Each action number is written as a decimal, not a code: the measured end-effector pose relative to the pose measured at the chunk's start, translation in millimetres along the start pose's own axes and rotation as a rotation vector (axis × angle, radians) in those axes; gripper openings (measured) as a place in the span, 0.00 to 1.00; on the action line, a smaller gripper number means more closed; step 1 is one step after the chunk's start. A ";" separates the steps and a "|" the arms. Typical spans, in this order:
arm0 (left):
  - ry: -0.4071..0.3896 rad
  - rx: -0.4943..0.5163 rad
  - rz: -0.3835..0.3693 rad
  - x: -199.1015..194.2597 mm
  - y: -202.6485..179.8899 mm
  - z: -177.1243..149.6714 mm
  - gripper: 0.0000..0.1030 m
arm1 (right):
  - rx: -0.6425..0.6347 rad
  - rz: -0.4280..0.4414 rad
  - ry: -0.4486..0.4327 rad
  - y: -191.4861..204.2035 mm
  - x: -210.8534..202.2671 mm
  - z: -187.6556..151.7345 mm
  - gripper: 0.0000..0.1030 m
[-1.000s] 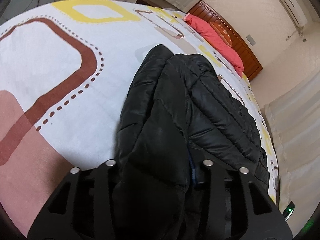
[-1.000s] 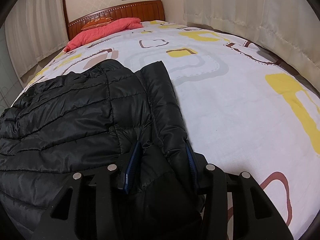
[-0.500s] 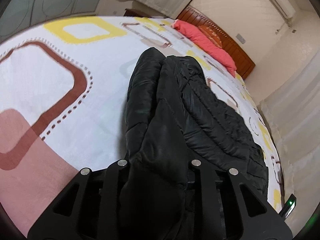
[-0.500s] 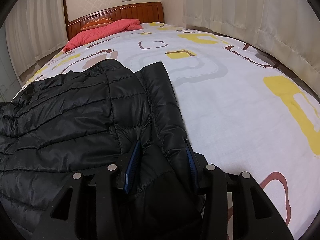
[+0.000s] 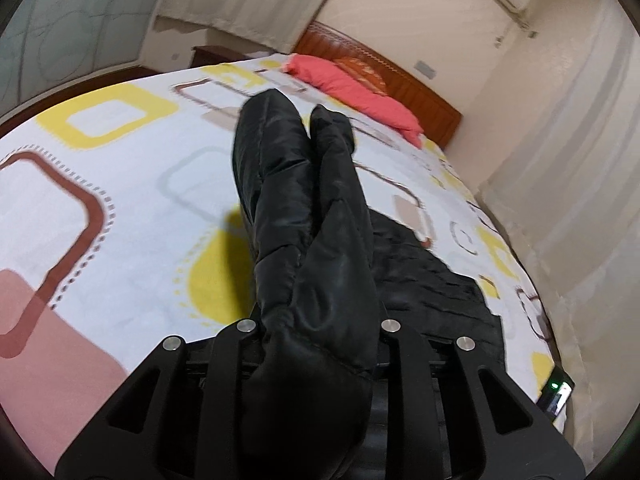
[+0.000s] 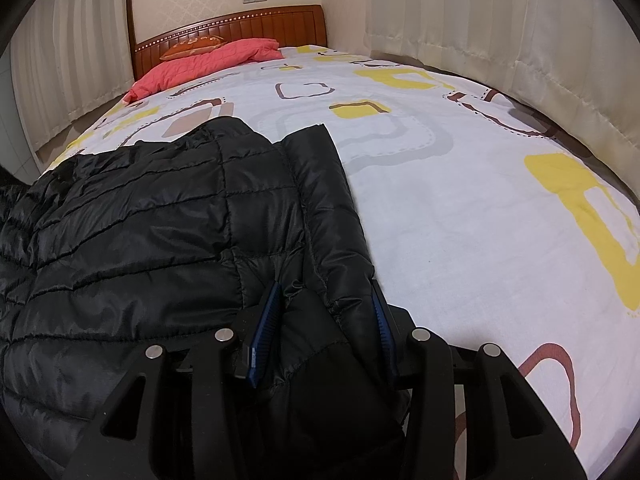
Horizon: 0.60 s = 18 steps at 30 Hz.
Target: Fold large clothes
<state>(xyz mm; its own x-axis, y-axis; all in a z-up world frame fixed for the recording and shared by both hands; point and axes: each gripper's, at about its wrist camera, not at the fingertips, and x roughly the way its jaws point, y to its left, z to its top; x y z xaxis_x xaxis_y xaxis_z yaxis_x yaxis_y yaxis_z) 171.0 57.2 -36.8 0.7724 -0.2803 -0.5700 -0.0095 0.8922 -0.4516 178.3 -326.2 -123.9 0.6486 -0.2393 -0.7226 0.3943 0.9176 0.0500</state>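
Observation:
A black quilted puffer jacket (image 6: 140,240) lies on the patterned bed sheet (image 6: 460,220). My right gripper (image 6: 320,320) is shut on a fold of the jacket near its right edge, low over the bed; the blue pads (image 6: 266,324) press the fabric. My left gripper (image 5: 316,328) is shut on another part of the jacket (image 5: 304,220) and holds it lifted above the bed, so the fabric hangs in a long bunched fold that hides the fingertips. The remainder of the jacket (image 5: 432,280) lies flat beyond it.
A red pillow (image 6: 204,64) lies by the wooden headboard (image 6: 240,28) at the bed's far end. Curtains (image 6: 520,20) hang along the right of the bed. A small device with a green light (image 5: 556,394) sits at the bed's edge.
My left gripper has risen and lifted its part of the jacket off the bed, stretching it into a narrow hanging fold. The right gripper has stayed almost still, still gripping.

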 end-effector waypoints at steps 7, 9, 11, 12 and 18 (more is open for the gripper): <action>0.027 0.095 -0.048 11.8 -51.5 -10.6 0.23 | 0.005 0.000 -0.001 0.8 -1.5 -1.5 0.42; 0.033 0.117 -0.051 15.4 -61.3 -13.8 0.23 | 0.009 0.003 -0.002 -0.3 -1.4 -1.5 0.42; 0.040 0.134 -0.056 18.9 -70.6 -17.1 0.23 | 0.013 0.004 -0.003 0.7 -1.7 -2.1 0.42; 0.043 0.141 -0.059 20.0 -75.2 -19.3 0.23 | 0.015 0.004 -0.003 0.6 -1.6 -2.1 0.42; 0.052 0.191 -0.073 24.7 -99.4 -27.2 0.23 | 0.026 0.013 -0.007 0.3 -1.7 -4.0 0.42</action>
<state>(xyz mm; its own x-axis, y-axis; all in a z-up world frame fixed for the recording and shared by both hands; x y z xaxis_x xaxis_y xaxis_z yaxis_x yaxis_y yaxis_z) 173.8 -48.1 -24.5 0.7330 -0.3605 -0.5769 0.1698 0.9182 -0.3580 174.7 -324.3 -125.4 0.6581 -0.2297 -0.7171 0.4027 0.9120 0.0775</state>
